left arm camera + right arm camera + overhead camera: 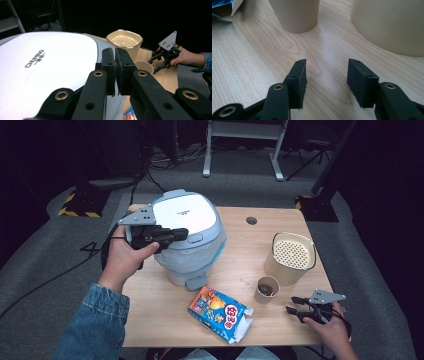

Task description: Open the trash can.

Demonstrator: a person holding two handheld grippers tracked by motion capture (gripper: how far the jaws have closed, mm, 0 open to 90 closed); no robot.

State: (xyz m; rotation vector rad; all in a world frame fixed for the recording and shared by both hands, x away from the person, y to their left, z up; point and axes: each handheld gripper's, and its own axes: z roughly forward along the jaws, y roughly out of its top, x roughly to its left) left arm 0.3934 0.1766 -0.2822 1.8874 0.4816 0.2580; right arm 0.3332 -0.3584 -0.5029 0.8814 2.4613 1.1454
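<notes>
Tongs in the left hand (181, 233) are pressed together with nothing between them, hovering over the front edge of the white lid of the lidded bin (185, 212), just above its latch button (195, 239). In the left gripper view the closed pads (110, 72) sit over the lid's rim, which suggests they are shut on purpose to act as a single blunt tip for poking the button or nudging the lid. The bin stands at the back left of the wooden surface (240, 270), a plastic liner spilling below its lid and a foot pedal (196, 282) facing the person.

Right tongs (294, 305) rest low at the near right corner, parted and empty; the right gripper view shows bare wood between them, with the paper cup (266, 289) and the beige strainer pot (290, 257) just ahead. They seem parked out of the way while the left works. A torn-open snack box (220, 314) lies flat in front of the bin, probably waiting to be thrown in.
</notes>
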